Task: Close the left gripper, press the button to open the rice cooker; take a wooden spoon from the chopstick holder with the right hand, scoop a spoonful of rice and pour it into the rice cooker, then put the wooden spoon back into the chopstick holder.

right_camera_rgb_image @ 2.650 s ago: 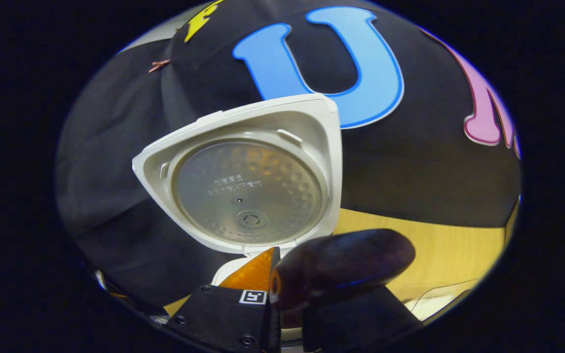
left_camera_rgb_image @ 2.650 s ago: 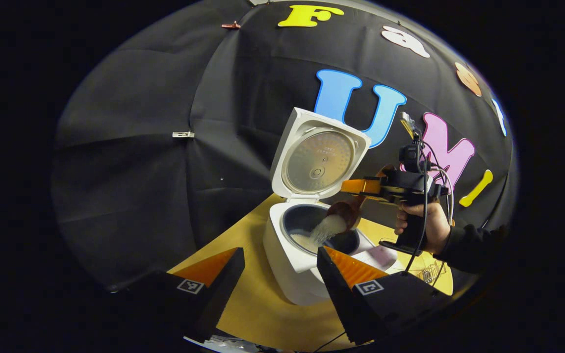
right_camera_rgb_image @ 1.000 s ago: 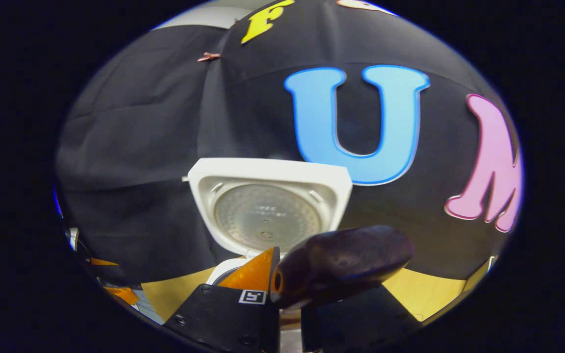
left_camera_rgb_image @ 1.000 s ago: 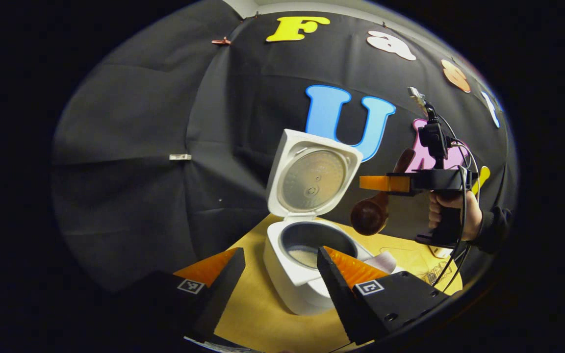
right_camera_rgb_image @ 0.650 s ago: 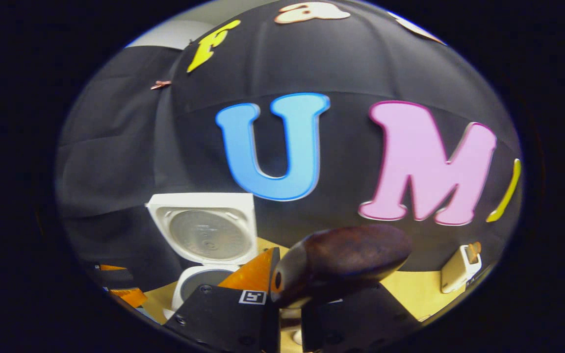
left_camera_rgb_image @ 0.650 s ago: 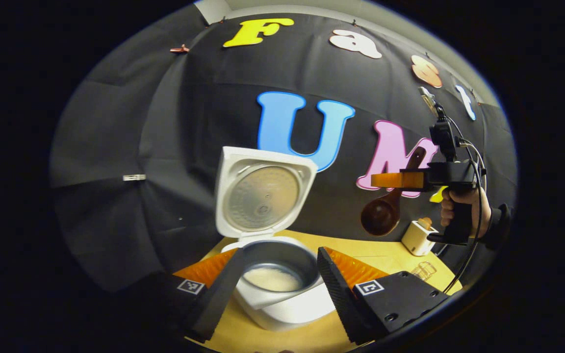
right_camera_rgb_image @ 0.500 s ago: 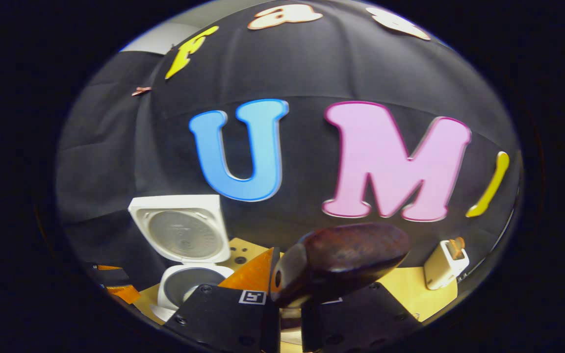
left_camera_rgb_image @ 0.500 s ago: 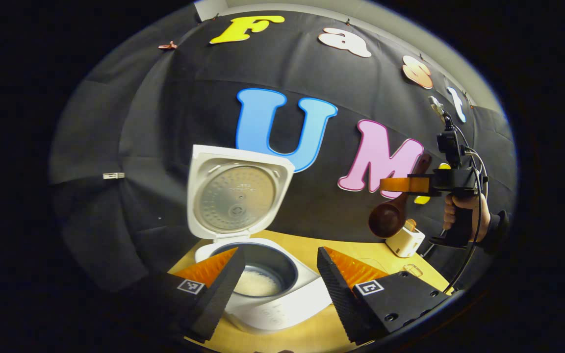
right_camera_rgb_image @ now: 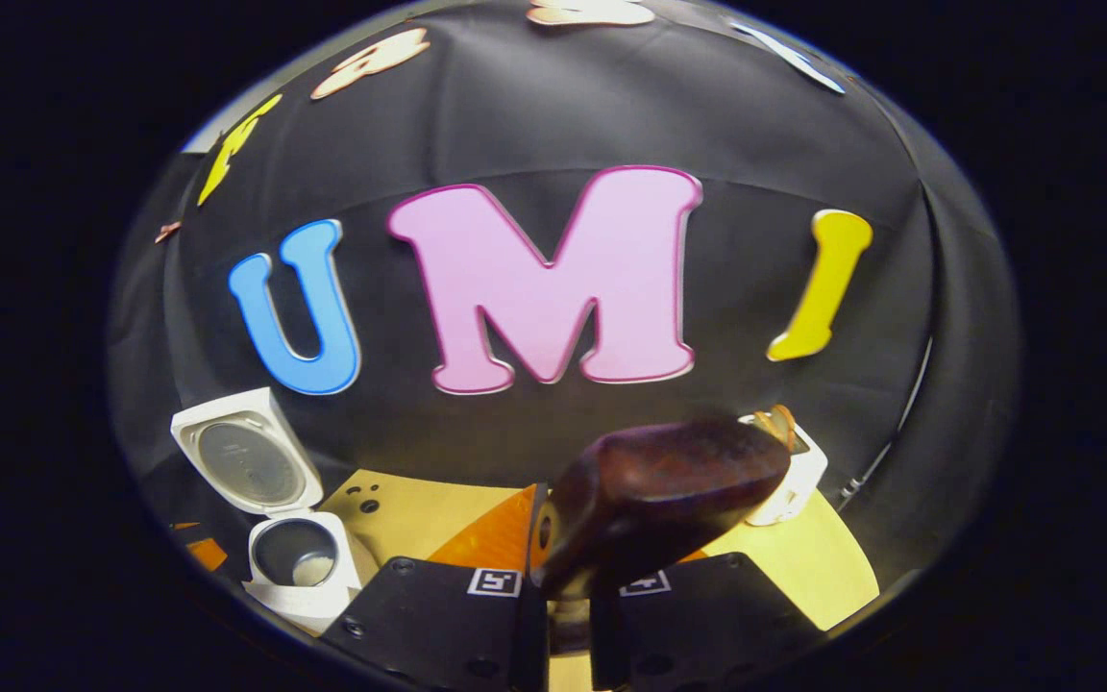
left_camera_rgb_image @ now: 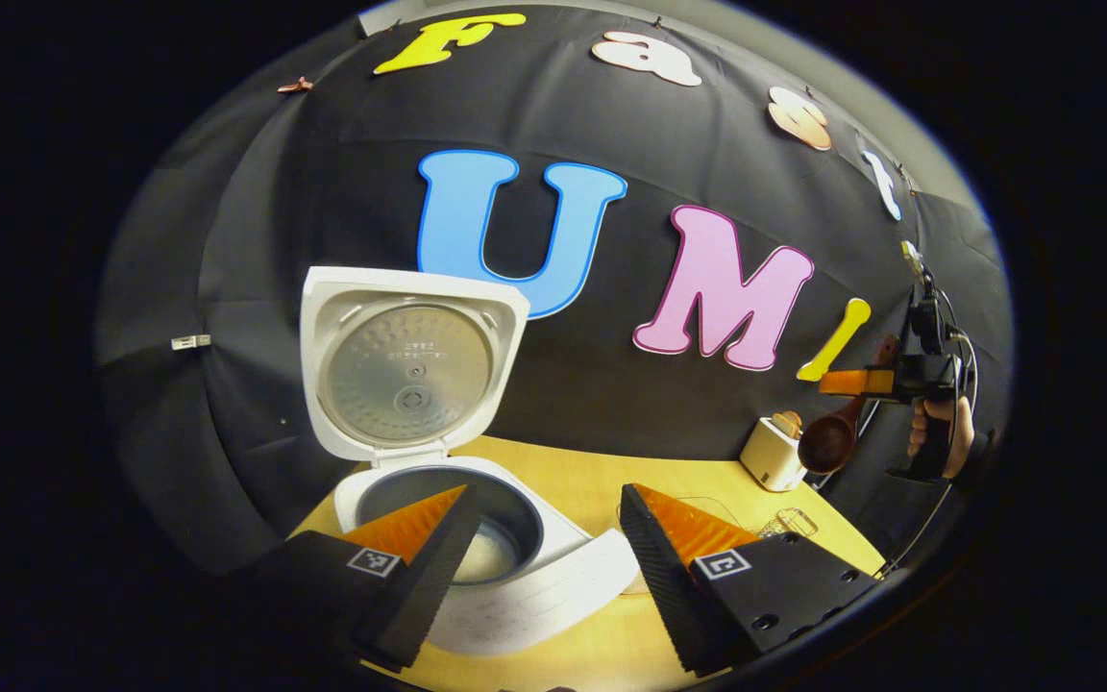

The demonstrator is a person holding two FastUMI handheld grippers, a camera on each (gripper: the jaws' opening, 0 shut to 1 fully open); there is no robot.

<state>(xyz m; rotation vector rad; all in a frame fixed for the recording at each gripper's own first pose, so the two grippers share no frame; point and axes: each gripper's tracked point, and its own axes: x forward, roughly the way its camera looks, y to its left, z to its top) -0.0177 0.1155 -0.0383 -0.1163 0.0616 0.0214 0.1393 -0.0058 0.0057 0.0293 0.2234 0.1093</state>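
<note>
Rice cooker point(left_camera_rgb_image: 477, 538): I see its lid up, rice inside.
Right gripper point(left_camera_rgb_image: 842, 383): clamps my wooden spoon point(left_camera_rgb_image: 827, 442) beside the chopstick holder point(left_camera_rgb_image: 773, 452).

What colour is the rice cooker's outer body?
The cooker is white outside, with a dark grey inner pot. The left gripper view shows it best.

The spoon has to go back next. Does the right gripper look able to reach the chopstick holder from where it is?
Probably yes. The right gripper holds the spoon in the air just beside the holder, bowl hanging down, and nothing lies between them; the rice cooker stands well off to the other side.
</note>
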